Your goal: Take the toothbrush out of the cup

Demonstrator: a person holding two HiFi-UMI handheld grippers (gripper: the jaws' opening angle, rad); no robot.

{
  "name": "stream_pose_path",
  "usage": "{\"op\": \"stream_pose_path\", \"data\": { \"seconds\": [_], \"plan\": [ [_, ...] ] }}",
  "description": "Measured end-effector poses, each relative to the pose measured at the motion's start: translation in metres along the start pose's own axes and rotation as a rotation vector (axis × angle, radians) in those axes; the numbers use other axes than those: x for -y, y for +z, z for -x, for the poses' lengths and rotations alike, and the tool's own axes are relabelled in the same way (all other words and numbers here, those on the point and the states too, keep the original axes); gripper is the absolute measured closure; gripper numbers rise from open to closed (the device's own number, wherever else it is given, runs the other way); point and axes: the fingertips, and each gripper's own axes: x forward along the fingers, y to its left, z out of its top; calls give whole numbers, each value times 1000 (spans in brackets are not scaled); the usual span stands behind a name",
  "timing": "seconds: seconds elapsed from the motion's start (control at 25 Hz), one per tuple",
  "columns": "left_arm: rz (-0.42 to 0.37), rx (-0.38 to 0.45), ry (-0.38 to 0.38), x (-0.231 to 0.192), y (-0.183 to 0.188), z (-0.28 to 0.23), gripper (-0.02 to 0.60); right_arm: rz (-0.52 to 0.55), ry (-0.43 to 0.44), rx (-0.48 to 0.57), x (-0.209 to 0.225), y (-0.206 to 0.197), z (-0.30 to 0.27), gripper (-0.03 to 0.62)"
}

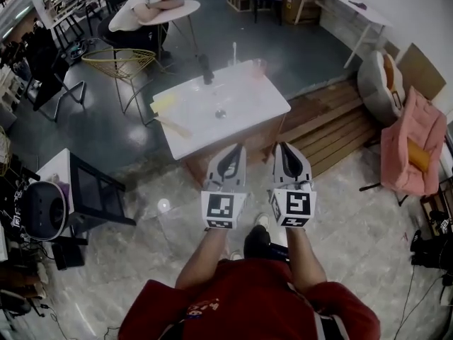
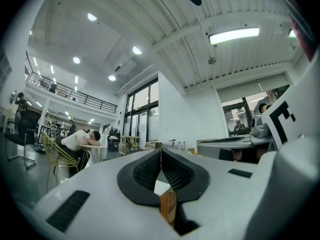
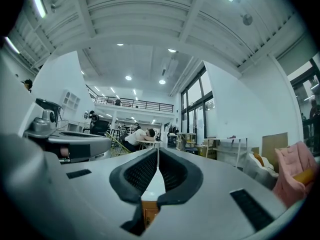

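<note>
Two forearms are seen reaching out from a red top (image 1: 248,307), each bearing a smooth grey plastic claw with a cube of black-and-white square markers at its base. The left gripper (image 1: 238,147) is closed to its tips with nothing between them; in its own view the black, finely ribbed pads (image 2: 147,171) are pressed together at the front, with a teardrop-shaped gap left behind them. The right gripper (image 1: 280,146) is likewise closed and empty, its textured rubber pads (image 3: 142,171) meeting in a thin line. Both are held well short of a glossy white rectangular table (image 1: 212,137) on a wooden base, set where pale marbled tiles meet a dark polished floor. A small glass object (image 1: 221,112) and some yellow flat pieces (image 1: 163,105) are scattered on its top. Along the far edge stand a dark bottle (image 1: 206,69), a thin white upright stick that looks like the toothbrush (image 1: 234,52), and a pinkish translucent cup (image 1: 257,66) just beside it; whether the brush sits in a clear holder cannot be told. Wooden planks (image 1: 333,122) lie to the right. Beyond are a yellow wire chair (image 1: 122,64) and a person (image 1: 145,9) slumped over a round table.
</note>
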Motion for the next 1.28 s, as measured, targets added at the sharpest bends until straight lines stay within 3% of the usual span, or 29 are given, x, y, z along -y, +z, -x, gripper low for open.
{"op": "stream_pose_path", "data": {
  "seconds": [0.92, 1.28],
  "plan": [
    [-49, -15, 12, 4, -9, -236, 552, -38, 2, 18, 169, -19, -163, 560],
    [-55, -24, 36, -6, -21, -291, 552, -48, 17, 9, 201, -33, -213, 560]
  ]
}}
